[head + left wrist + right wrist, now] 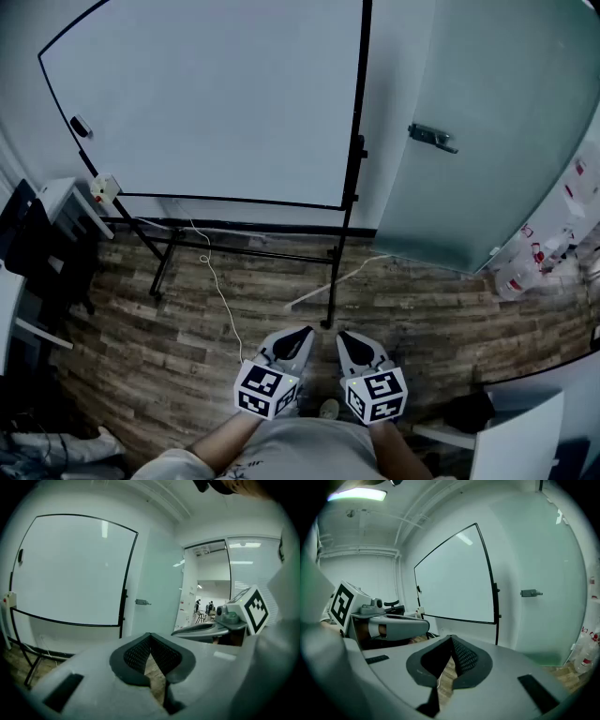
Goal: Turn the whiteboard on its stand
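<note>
The whiteboard [216, 94] is a large blank panel in a black frame, standing upright against the wall on a black stand [335, 281] with feet on the wood floor. It also fills the left gripper view [70, 569] and sits mid-frame in the right gripper view [454, 578]. My left gripper [300, 335] and right gripper [349, 339] are held side by side close to my body, well short of the stand and touching nothing. Both are shut with nothing between the jaws, the tips meeting in the left gripper view [150, 635] and in the right gripper view [451, 638].
A pale door with a metal handle [433, 138] stands right of the board. A white cable [220, 291] trails across the floor under the stand. Dark furniture [37, 244] crowds the left, bottles [530, 262] the right, and a white box [516, 431] the near right.
</note>
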Motion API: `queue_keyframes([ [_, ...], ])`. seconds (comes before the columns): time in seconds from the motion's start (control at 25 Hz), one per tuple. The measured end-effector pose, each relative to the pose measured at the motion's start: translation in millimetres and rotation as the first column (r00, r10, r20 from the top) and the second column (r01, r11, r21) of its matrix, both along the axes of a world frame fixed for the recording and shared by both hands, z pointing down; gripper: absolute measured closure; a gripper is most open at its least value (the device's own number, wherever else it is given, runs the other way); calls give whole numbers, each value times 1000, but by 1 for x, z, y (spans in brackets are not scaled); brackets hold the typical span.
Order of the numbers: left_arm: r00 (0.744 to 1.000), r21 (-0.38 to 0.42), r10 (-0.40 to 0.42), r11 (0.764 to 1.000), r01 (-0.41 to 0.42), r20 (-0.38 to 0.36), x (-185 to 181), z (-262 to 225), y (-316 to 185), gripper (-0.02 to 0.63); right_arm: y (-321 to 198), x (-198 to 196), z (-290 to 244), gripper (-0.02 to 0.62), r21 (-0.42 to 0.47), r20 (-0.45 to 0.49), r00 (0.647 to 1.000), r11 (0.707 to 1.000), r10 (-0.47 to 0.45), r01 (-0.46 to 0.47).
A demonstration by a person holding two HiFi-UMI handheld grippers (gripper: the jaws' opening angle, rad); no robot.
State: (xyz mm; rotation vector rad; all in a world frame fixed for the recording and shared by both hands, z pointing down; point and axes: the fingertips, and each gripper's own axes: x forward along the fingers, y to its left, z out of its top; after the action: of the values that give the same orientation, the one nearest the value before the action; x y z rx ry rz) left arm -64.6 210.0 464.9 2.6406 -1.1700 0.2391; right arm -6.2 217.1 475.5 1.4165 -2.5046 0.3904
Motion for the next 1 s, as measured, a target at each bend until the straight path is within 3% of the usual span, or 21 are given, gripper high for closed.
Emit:
queue_keyframes([
  [0.52,1000,-3,19,1000,-19,-2,-3,2,-1,595,-2,-5,4,589,-10,-4,1000,1000,8,-8],
  [1.0,999,-2,49,999,-49,-21,-53,3,-23,595,-28,-44,2,589,-15,17,996,996,88,-88],
])
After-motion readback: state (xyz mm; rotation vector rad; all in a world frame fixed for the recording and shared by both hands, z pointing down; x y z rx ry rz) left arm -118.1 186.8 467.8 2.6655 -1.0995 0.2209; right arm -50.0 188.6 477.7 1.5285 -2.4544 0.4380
